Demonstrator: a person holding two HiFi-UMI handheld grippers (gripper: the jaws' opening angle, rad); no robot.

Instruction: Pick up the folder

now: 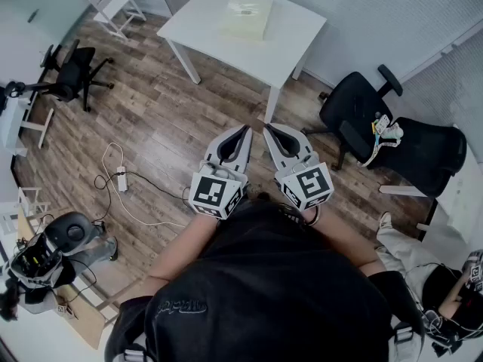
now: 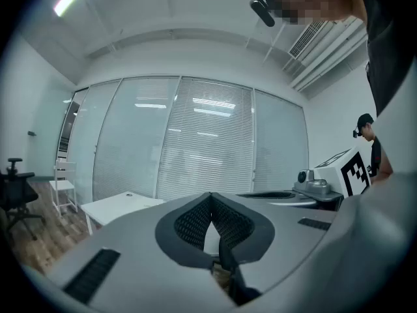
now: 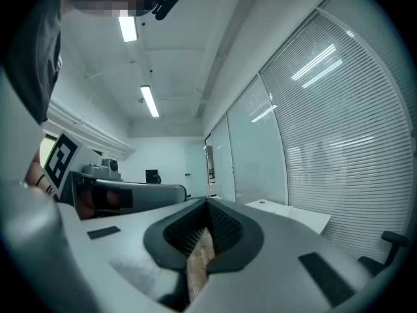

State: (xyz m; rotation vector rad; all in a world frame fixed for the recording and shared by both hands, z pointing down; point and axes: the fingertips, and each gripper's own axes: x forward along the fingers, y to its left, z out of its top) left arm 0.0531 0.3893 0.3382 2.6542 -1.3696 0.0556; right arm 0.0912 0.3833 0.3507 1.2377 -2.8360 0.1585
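Observation:
A pale yellow folder (image 1: 245, 13) lies flat on the white table (image 1: 204, 17) at the far end of the room. Both grippers are held close to the person's chest, side by side, well short of the table and level with the floor. The left gripper (image 1: 245, 131) is shut with nothing in it; its jaws meet at a point in the left gripper view (image 2: 210, 196). The right gripper (image 1: 267, 129) is likewise shut and empty (image 3: 207, 203). The table (image 2: 117, 207) shows small and far past the left jaws, and its corner (image 3: 296, 215) shows past the right jaws.
Wood floor lies between me and the table. Black office chairs stand at the left (image 1: 72, 70) and right (image 1: 362, 111). A white stool (image 1: 117, 10) is at the back left. A cable with a power strip (image 1: 121, 179) trails on the floor. Another person (image 1: 453, 292) sits at the lower right.

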